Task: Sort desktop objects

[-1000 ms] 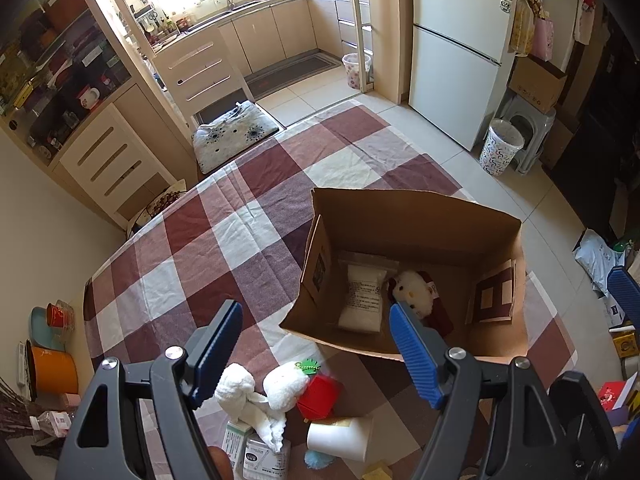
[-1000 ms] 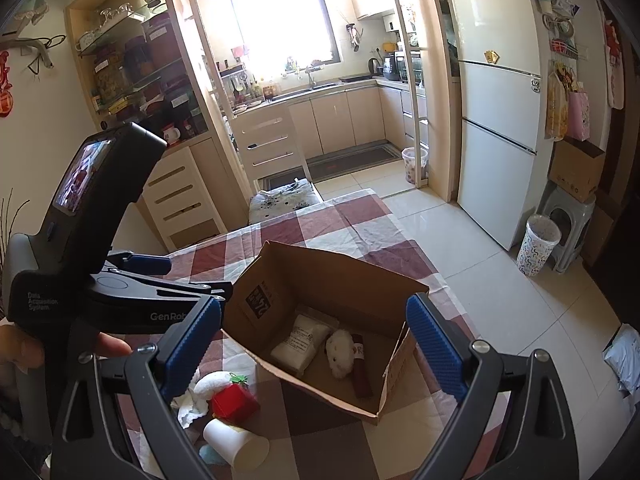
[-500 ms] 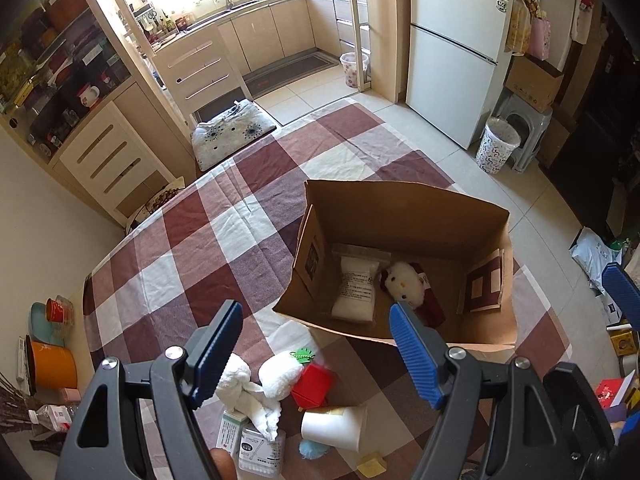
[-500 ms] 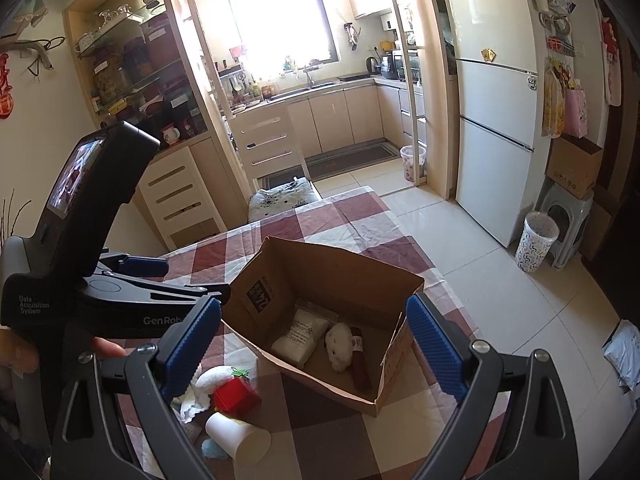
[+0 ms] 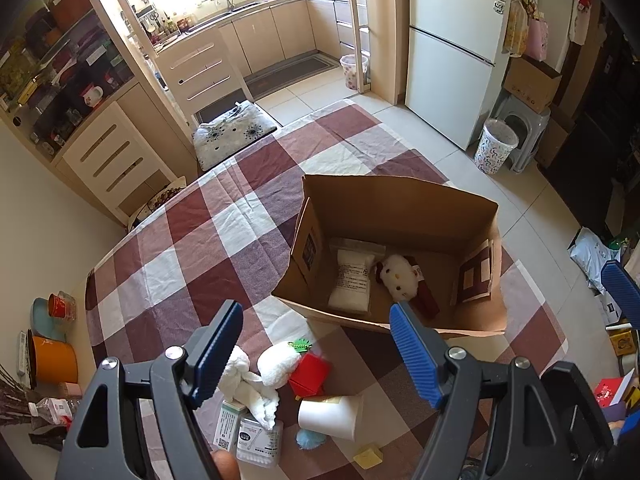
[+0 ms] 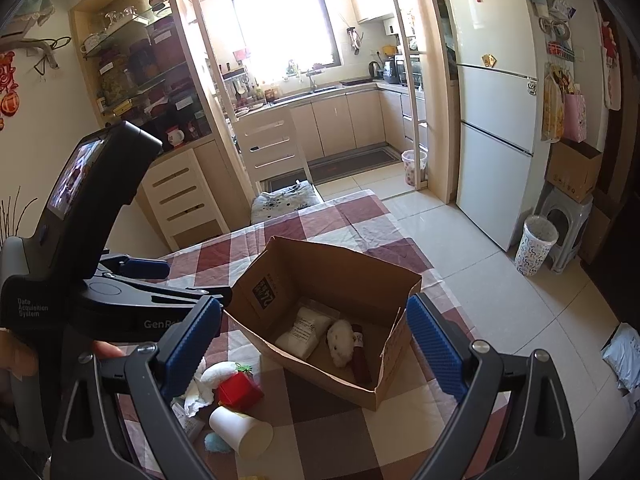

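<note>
While both tools (image 5: 316, 354) (image 6: 316, 348) gape empty, left tool body reads "Data Acquisition System", "GenRo…".

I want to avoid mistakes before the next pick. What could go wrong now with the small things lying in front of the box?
1. The paper cup lies on its side beside the red block; a push from the open left tool could roll it away.
2. The items are crowded, so the tool may catch the white cloth together with another item.
3. The cardboard box has a low, bent front wall; a dropped item might hit the rim.
</note>
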Action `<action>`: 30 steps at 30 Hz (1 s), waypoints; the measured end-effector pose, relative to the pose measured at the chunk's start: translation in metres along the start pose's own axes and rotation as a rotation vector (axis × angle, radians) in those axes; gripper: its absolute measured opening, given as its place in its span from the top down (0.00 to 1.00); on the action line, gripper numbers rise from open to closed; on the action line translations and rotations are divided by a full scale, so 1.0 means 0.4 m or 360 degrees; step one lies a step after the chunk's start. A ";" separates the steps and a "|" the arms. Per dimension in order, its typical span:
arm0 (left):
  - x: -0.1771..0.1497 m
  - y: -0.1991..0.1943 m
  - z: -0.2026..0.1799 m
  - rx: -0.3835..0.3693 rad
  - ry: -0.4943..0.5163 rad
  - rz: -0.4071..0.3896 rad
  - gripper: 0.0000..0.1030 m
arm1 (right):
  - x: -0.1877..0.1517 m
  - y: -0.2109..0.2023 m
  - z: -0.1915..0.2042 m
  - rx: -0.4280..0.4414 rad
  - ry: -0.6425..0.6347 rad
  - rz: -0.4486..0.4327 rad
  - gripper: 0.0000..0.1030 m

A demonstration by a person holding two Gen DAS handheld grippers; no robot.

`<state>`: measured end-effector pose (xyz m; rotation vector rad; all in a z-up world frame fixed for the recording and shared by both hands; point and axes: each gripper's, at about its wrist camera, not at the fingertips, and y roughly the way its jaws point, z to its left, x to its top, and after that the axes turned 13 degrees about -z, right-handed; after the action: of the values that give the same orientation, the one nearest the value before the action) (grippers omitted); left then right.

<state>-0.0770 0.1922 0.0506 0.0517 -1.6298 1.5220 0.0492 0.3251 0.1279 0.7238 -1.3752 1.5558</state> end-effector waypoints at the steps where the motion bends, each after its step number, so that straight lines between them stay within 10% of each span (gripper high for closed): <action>1: -0.001 -0.002 -0.001 -0.0001 0.0002 -0.0001 0.24 | 0.001 -0.002 0.001 -0.0002 -0.0002 -0.0002 0.07; 30: -0.064 -0.048 0.009 -0.0041 -0.0054 0.0002 0.24 | -0.016 -0.065 0.023 -0.0021 -0.0061 0.0005 0.07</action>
<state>-0.0523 0.1715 0.0508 0.0627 -1.6763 1.5078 0.0740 0.3139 0.1354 0.7470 -1.4140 1.5411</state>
